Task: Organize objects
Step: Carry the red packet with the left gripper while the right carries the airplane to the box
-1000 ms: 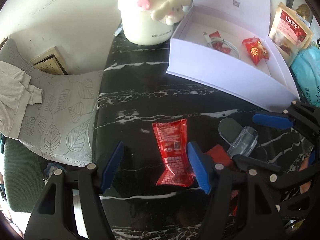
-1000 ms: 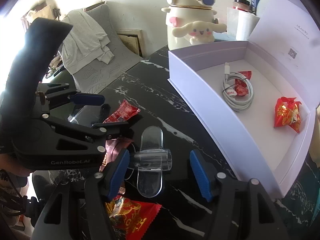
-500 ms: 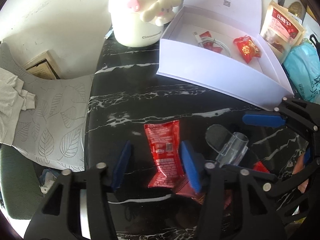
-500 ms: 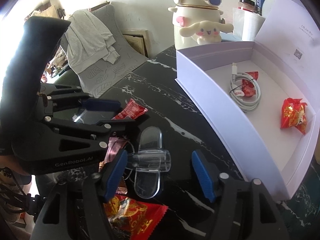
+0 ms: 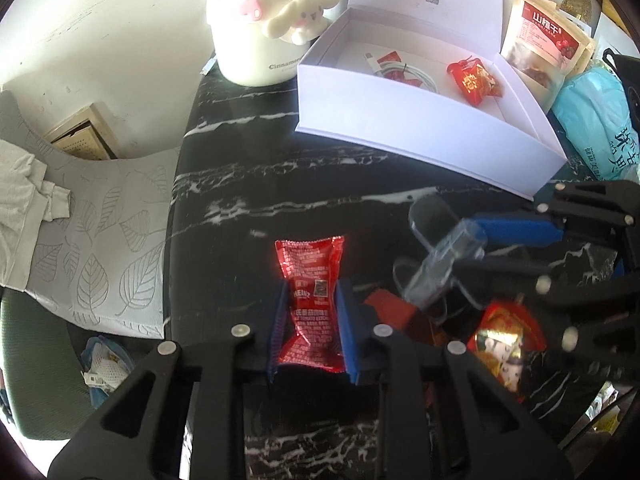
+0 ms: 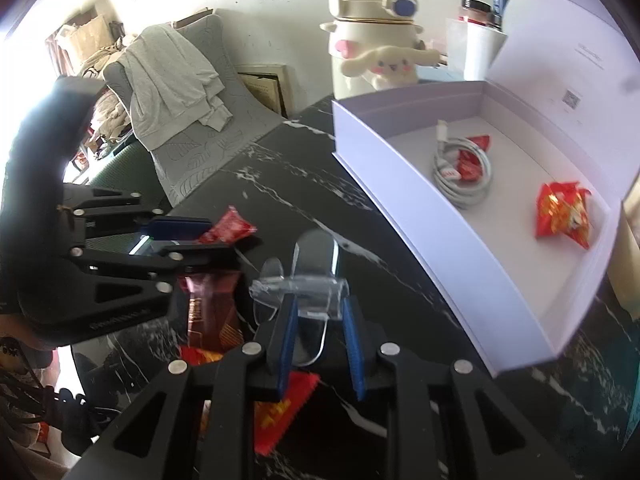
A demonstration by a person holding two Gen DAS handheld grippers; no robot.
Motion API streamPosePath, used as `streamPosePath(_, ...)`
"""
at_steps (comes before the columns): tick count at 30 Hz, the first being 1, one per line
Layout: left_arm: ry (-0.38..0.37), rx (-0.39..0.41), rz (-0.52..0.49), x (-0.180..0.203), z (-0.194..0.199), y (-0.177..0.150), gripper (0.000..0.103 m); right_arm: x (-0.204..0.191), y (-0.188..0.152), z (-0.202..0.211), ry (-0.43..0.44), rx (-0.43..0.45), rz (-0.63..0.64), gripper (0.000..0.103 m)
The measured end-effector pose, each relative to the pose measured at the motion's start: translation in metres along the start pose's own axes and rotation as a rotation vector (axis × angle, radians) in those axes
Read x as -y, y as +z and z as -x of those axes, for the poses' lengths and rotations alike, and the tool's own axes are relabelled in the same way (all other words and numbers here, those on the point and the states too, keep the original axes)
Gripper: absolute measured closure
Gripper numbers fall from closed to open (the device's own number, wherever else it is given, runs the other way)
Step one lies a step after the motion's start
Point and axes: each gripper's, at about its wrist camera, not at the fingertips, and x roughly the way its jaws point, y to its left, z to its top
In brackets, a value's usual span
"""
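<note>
My left tool (image 5: 310, 320) has just been closing, and now its two blue pads press the sides of a red ketchup sachet (image 5: 310, 284). The lower half of the sachet sits between the pads, and the upper half reaches forward past the tips over the black marble worktop (image 5: 248, 184).

My right tool (image 6: 318, 320) has also been closing. It is now shut on a clear plastic clip (image 6: 308, 284). The cross tube of the clip lies just at the fingertips, and one flat paddle of it stands out in front. In the left wrist view this clip (image 5: 444, 256) is to the right of my left tool, with the blue pads of the right tool on it.

Between the two tools, on the worktop, lie a dark brown packet (image 6: 212, 304) and a red and gold snack bag (image 5: 506, 344). Ahead of both tools and to the right stands the open white box (image 5: 420, 124). Inside it I see a coiled white cable (image 6: 462, 172) and another red snack bag (image 6: 564, 212). To the left of the box stands a cream bottle with a toy dog figure (image 5: 260, 36).
</note>
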Motion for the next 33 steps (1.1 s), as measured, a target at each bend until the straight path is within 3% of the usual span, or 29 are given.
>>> streamPosePath(6, 0.011, -0.004, 0.004, 0.003, 0.008, -0.015, 0.08, 0.004, -0.007, 0.01, 0.02, 0.036, -0.028, 0.08)
streamPosePath(7, 0.013, -0.004, 0.004, 0.004, 0.01, -0.018, 0.08, 0.002, -0.006, 0.01, 0.02, 0.038, -0.026, 0.076)
streamPosePath(10, 0.016, -0.006, 0.015, 0.005, 0.013, -0.025, 0.08, -0.005, -0.005, 0.009, 0.007, 0.05, -0.022, 0.032)
streamPosePath(11, 0.017, -0.006, 0.02, 0.005, 0.014, -0.026, 0.08, -0.007, -0.004, 0.009, 0.005, 0.059, -0.019, 0.03)
streamPosePath(16, 0.029, -0.004, 0.048, 0.002, 0.019, -0.035, 0.08, -0.021, -0.001, -0.007, -0.043, 0.056, 0.041, 0.03)
streamPosePath(23, 0.044, -0.008, 0.072, -0.005, 0.024, -0.045, 0.08, -0.026, 0.002, -0.027, -0.032, 0.028, 0.05, 0.03)
streamPosePath(28, 0.037, -0.001, 0.09, -0.012, 0.026, -0.05, 0.079, -0.035, 0.004, -0.037, -0.095, 0.005, 0.096, 0.03)
streamPosePath(31, 0.04, 0.012, 0.093, -0.011, 0.026, -0.051, 0.079, -0.037, 0.004, -0.039, -0.085, 0.009, 0.096, 0.03)
streamPosePath(32, 0.041, 0.015, 0.097, -0.011, 0.026, -0.052, 0.079, -0.037, 0.003, -0.038, -0.089, 0.014, 0.096, 0.032)
streamPosePath(33, 0.042, 0.017, 0.098, -0.011, 0.026, -0.052, 0.079, -0.037, 0.003, -0.037, -0.089, 0.027, 0.094, 0.041)
